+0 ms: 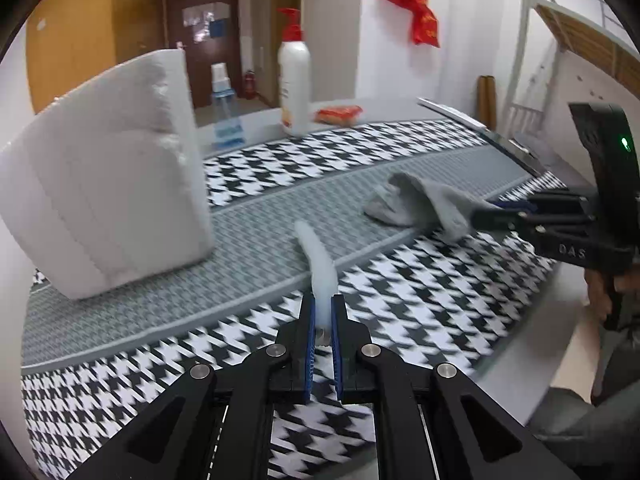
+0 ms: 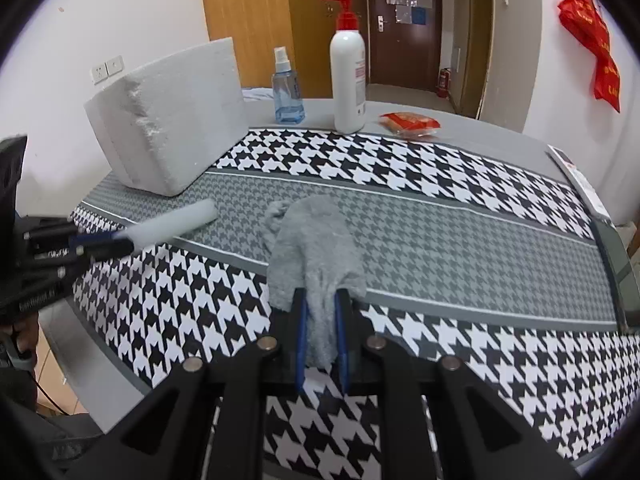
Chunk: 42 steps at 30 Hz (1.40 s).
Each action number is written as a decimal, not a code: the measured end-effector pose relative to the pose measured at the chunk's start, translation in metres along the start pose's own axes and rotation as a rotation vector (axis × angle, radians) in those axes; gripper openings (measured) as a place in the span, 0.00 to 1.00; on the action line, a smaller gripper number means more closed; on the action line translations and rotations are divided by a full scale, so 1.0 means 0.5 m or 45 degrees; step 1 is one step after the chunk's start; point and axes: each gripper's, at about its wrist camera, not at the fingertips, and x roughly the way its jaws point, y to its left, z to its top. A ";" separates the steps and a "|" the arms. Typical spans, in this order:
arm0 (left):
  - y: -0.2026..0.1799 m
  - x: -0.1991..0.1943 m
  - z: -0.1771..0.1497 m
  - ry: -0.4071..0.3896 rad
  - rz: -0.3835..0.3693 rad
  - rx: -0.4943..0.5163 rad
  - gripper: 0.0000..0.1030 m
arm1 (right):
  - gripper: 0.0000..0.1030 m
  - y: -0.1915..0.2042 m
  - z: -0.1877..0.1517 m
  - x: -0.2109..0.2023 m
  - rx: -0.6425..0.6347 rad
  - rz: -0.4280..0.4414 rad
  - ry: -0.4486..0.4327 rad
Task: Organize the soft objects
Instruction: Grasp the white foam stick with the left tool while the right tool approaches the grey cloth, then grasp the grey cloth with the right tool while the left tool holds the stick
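Observation:
My left gripper [image 1: 323, 304] is shut on a white foam tube [image 1: 318, 262] that sticks out forward over the houndstooth cloth; the tube also shows in the right wrist view [image 2: 172, 222], held by the left gripper [image 2: 116, 242]. My right gripper [image 2: 322, 300] is shut on the near end of a grey fluffy cloth [image 2: 310, 240] that lies on the grey band of the mat. In the left wrist view the grey cloth [image 1: 412, 204] is at the right, pinched by the right gripper [image 1: 494, 210]. A big white foam block [image 1: 108, 196] [image 2: 168, 120] stands at the left.
A white pump bottle with red top [image 2: 348, 76] [image 1: 294, 84], a blue spray bottle [image 2: 286, 92] and a red snack packet [image 2: 410, 122] [image 1: 338, 114] stand at the table's back. The houndstooth mat [image 2: 480, 344] covers the table. A flat white box [image 2: 580, 184] lies at the right edge.

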 end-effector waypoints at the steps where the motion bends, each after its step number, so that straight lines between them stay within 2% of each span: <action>1: -0.004 0.003 -0.003 0.007 0.012 0.000 0.09 | 0.16 0.001 -0.004 -0.002 -0.005 0.002 0.002; 3: -0.006 0.012 -0.008 0.014 0.048 -0.008 0.09 | 0.16 0.003 -0.011 -0.005 -0.008 0.002 0.005; 7: -0.004 0.021 -0.016 0.017 0.062 -0.043 0.09 | 0.16 0.007 -0.022 -0.006 -0.011 0.018 0.014; 18: -0.020 0.052 -0.011 0.041 0.109 -0.029 0.14 | 0.17 0.011 -0.029 -0.004 -0.023 0.011 0.018; 20: -0.020 0.055 -0.009 0.039 0.126 -0.028 0.24 | 0.18 0.011 -0.029 -0.002 -0.020 0.012 0.018; 22: -0.019 0.060 -0.007 0.039 0.129 -0.033 0.27 | 0.20 0.009 -0.028 -0.001 -0.016 0.005 0.019; 26: -0.019 0.066 -0.006 0.040 0.122 -0.037 0.27 | 0.24 0.001 -0.027 -0.003 -0.001 -0.004 0.013; 27: -0.018 0.068 -0.005 0.039 0.117 -0.039 0.27 | 0.27 -0.003 -0.026 -0.003 0.004 -0.007 0.010; 29: -0.019 0.068 -0.004 0.036 0.124 -0.036 0.27 | 0.41 -0.008 -0.025 0.001 0.006 -0.016 0.014; 34: -0.028 0.073 0.000 0.026 0.133 -0.005 0.26 | 0.41 -0.008 -0.020 0.006 -0.002 -0.009 0.009; 38: -0.028 0.074 0.005 0.018 0.130 -0.013 0.14 | 0.41 -0.002 -0.005 0.018 -0.022 -0.005 0.008; 42: -0.028 0.072 0.005 0.012 0.127 -0.021 0.12 | 0.41 0.003 0.007 0.034 -0.038 -0.004 0.024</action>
